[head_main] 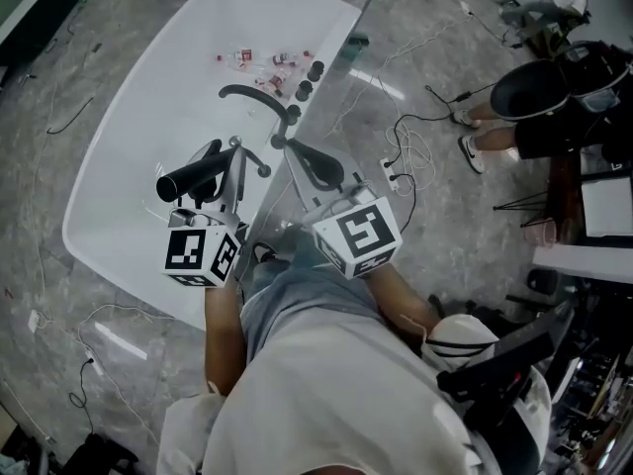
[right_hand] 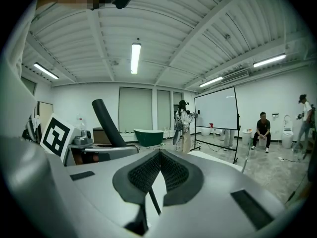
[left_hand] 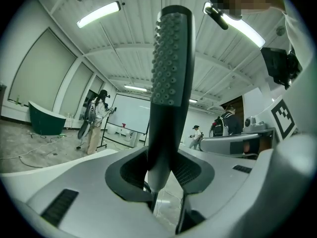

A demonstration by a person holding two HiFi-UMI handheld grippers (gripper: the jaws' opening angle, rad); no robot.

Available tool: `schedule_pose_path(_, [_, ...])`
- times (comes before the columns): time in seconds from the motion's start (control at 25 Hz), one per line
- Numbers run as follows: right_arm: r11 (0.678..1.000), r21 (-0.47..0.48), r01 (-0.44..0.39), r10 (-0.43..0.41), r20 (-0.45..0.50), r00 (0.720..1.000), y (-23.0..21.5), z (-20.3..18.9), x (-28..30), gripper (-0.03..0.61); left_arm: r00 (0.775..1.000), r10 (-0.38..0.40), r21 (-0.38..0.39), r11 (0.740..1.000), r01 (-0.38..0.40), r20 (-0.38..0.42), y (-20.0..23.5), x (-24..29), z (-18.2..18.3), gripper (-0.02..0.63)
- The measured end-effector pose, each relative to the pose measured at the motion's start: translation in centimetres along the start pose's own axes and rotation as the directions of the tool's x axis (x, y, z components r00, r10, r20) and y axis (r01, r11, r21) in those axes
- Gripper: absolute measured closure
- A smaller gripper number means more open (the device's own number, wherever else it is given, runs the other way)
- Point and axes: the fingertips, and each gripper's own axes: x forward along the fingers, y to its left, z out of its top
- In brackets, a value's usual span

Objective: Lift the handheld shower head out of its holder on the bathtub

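The black handheld shower head (head_main: 191, 178) is out over the white bathtub (head_main: 119, 196), held in my left gripper (head_main: 229, 161), which is shut on its handle. In the left gripper view the shower head (left_hand: 168, 83) stands upright between the pads, its studded face showing, and the left gripper (left_hand: 161, 175) clamps its lower end. My right gripper (head_main: 297, 151) is shut and empty beside it, near the tub's rim. In the right gripper view the right gripper (right_hand: 158, 167) has its pads touching, and the shower head (right_hand: 106, 120) slants at the left.
A curved black faucet (head_main: 259, 98) and round knobs (head_main: 308, 77) sit on the tub's rim. Small bottles (head_main: 262, 61) lie in the tub. Cables (head_main: 406, 156) trail on the floor at the right, near a seated person (head_main: 554, 107). A green tub (right_hand: 146, 135) stands far off.
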Motion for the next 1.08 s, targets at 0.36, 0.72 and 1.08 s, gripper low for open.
schedule_pose_path(0.36, [1.0, -0.004, 0.015, -0.015, -0.012, 1.0, 0.7, 0.9, 0.2, 0.561, 1.0, -0.018, -0.005, 1.0, 0.018, 0.006, 0.0, -0.6, 1.5, 0.468])
schedule_pose_path(0.72, [1.0, -0.002, 0.031, -0.031, -0.022, 0.999, 1.7, -1.3, 1.5, 0.561, 0.999, -0.034, 0.0, 0.999, 0.034, 0.011, 1.6, -1.3, -0.1, 0.469])
schedule_pose_path(1.08, [0.999, 0.013, 0.033, -0.032, -0.038, 0.999, -0.1, 0.3, 1.4, 0.561, 0.999, -0.044, 0.003, 0.999, 0.044, -0.004, 0.3, 0.3, 1.9, 0.469])
